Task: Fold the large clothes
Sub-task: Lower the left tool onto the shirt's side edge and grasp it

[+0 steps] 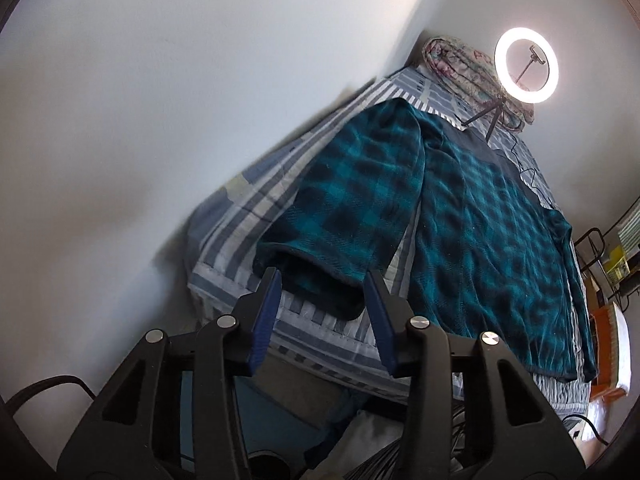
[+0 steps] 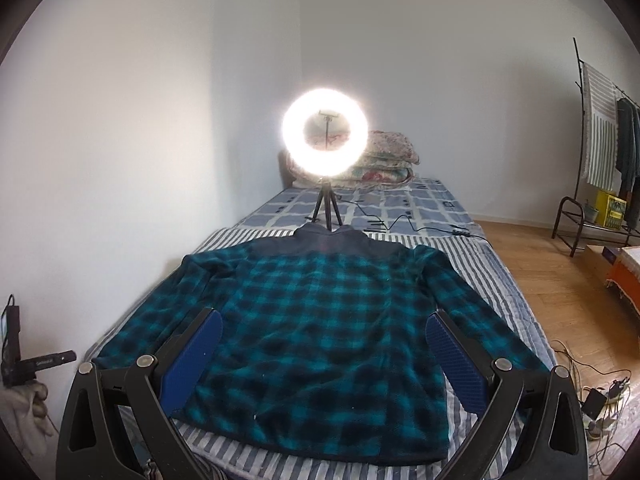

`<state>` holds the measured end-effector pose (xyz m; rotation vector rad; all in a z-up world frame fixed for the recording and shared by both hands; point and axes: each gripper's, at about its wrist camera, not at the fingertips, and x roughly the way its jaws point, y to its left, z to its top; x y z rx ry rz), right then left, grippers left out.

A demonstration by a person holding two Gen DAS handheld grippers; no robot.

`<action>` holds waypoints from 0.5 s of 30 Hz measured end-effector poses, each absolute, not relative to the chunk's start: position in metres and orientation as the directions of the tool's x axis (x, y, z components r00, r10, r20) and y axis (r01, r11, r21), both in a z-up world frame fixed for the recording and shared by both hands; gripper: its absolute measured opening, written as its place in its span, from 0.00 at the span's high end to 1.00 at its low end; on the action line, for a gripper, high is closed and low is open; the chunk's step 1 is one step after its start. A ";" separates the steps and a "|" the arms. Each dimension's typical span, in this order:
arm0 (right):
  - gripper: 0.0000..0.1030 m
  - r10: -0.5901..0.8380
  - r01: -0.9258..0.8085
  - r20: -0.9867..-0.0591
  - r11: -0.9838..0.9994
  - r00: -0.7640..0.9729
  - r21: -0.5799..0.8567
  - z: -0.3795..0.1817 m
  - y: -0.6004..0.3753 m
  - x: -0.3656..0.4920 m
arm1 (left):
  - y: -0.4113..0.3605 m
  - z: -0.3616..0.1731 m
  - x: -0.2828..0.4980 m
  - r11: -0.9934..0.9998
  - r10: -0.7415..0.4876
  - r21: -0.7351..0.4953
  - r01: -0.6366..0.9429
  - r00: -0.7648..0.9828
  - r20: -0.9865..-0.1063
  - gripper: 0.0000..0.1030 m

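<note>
A teal and black plaid fleece jacket lies flat on the bed, collar away from me, both sleeves spread down its sides. My right gripper is open and empty, held above the jacket's lower half. In the left wrist view the same jacket lies on the striped sheet, and its left sleeve cuff sits just in front of my left gripper, which is open and empty with the cuff between the lines of its fingers, not touching.
A lit ring light on a small tripod stands on the bed behind the collar, with cables trailing right. Folded quilts lie at the head. White wall runs along the left; wooden floor, a clothes rack and cables lie right.
</note>
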<state>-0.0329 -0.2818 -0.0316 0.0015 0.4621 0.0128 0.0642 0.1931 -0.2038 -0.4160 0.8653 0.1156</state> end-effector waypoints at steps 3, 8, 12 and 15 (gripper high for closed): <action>0.00 0.008 -0.023 -0.455 0.999 0.891 -0.027 -0.035 -0.276 -0.032 | 0.198 -0.218 0.081 0.887 -0.099 -0.355 -0.295 0.630 -0.770 0.57; 0.00 0.004 -0.045 -0.459 0.996 0.888 -0.078 -0.039 -0.264 -0.033 | 0.219 -0.234 0.098 0.814 -0.122 -0.438 -0.382 0.625 -0.771 0.57; 0.00 -0.008 -0.062 -0.458 0.988 0.889 -0.138 -0.042 -0.253 -0.032 | 0.232 -0.247 0.105 0.771 -0.104 -0.453 -0.448 0.613 -0.783 0.52; 0.00 -0.018 -0.076 -0.457 0.980 0.890 -0.187 -0.046 -0.243 -0.030 | 0.238 -0.258 0.112 0.753 -0.090 -0.447 -0.483 0.597 -0.797 0.51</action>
